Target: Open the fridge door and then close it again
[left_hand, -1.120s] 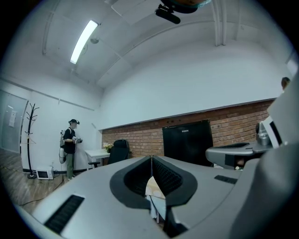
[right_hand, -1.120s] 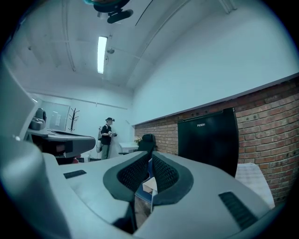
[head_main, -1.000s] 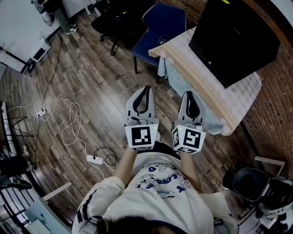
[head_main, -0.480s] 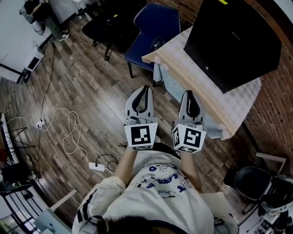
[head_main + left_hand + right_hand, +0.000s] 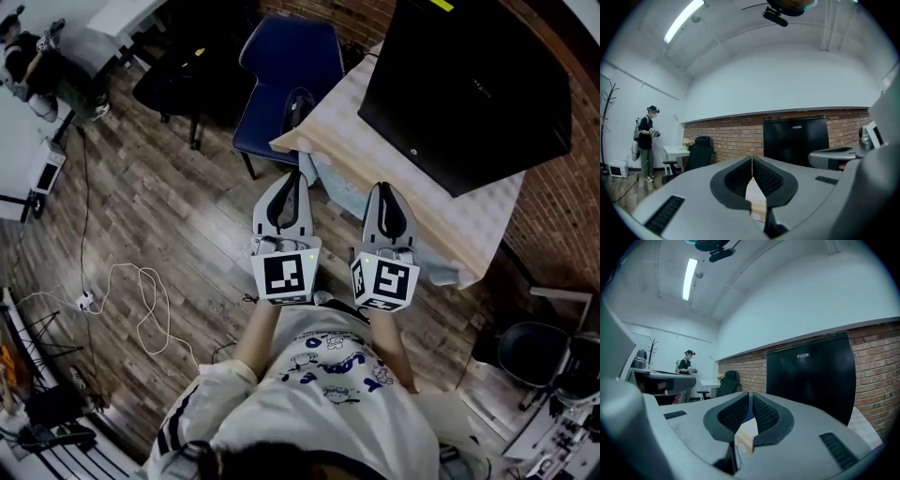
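Note:
A small black fridge [image 5: 469,84] stands on a light wooden table [image 5: 422,202] by the brick wall; its door is closed. It also fills the middle of the left gripper view as the fridge [image 5: 796,140] and the right gripper view as the fridge [image 5: 813,378]. My left gripper [image 5: 289,180] and right gripper [image 5: 386,190] are held side by side, pointing level at the table's near edge, short of the fridge. Both are shut with nothing between the fingertips. The left gripper [image 5: 752,158] and right gripper [image 5: 750,394] show their tips touching.
A blue chair [image 5: 281,80] stands left of the table, a black office chair [image 5: 183,80] beyond it. A cable [image 5: 141,300] lies on the wooden floor at left. A person [image 5: 646,140] stands far off by a white desk. A stool [image 5: 530,352] is at right.
Both grippers have moved forward toward the table and fridge, side by side; the table edge is now just under their tips. Both stayed shut.

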### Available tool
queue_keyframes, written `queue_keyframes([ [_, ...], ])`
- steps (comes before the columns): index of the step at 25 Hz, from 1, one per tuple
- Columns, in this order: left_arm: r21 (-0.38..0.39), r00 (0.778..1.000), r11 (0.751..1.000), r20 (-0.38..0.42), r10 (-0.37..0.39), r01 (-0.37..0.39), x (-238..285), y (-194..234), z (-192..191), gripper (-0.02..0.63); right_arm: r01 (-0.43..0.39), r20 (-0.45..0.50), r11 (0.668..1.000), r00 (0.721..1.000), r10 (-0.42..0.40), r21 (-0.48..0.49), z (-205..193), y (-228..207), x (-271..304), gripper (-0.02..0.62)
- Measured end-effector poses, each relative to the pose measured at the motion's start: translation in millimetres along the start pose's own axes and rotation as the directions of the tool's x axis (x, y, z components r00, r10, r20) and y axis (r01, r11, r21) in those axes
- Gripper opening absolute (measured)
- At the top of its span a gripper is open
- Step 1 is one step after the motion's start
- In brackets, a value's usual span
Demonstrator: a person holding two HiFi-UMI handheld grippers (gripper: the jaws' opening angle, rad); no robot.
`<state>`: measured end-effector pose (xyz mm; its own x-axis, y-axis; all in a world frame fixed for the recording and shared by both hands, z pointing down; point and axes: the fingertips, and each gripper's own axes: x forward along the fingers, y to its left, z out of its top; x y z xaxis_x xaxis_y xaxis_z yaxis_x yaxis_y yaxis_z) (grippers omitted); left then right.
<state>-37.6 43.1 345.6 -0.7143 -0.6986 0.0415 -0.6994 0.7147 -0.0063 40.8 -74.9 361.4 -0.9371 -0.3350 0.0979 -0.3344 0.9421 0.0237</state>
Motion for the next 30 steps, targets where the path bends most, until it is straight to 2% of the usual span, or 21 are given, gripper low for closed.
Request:
queue_keyframes([
  [9, 0.006, 0.990, 0.990, -0.029, -0.139, 0.140, 96.8, 26.5, 7.0, 0.023, 0.127, -0.019, 0.992, 0.992, -0.128, -0.007, 13.6, -7.7, 76.6, 0.043],
  [18, 0.003, 0.959, 0.960, -0.051, -0.280, 0.281, 172.1, 37.1, 2.0, 0.023, 0.269, -0.045, 0.963, 0.962, -0.268, 0.007, 12.3, -23.3, 132.6, 0.044],
  [25, -0.006, 0.916, 0.918, -0.065, -0.395, 0.396, 209.6, 23.3, -5.7, 0.023, 0.363, -0.066, 0.932, 0.930, -0.361, 0.010, 4.6, -34.0, 144.2, 0.044],
  [30, -0.025, 0.846, 0.849, -0.073, -0.527, 0.527, 226.5, -5.6, -11.7, 0.025, 0.419, -0.080, 0.908, 0.906, -0.416, 0.015, -1.6, -44.7, 141.4, 0.043],
])
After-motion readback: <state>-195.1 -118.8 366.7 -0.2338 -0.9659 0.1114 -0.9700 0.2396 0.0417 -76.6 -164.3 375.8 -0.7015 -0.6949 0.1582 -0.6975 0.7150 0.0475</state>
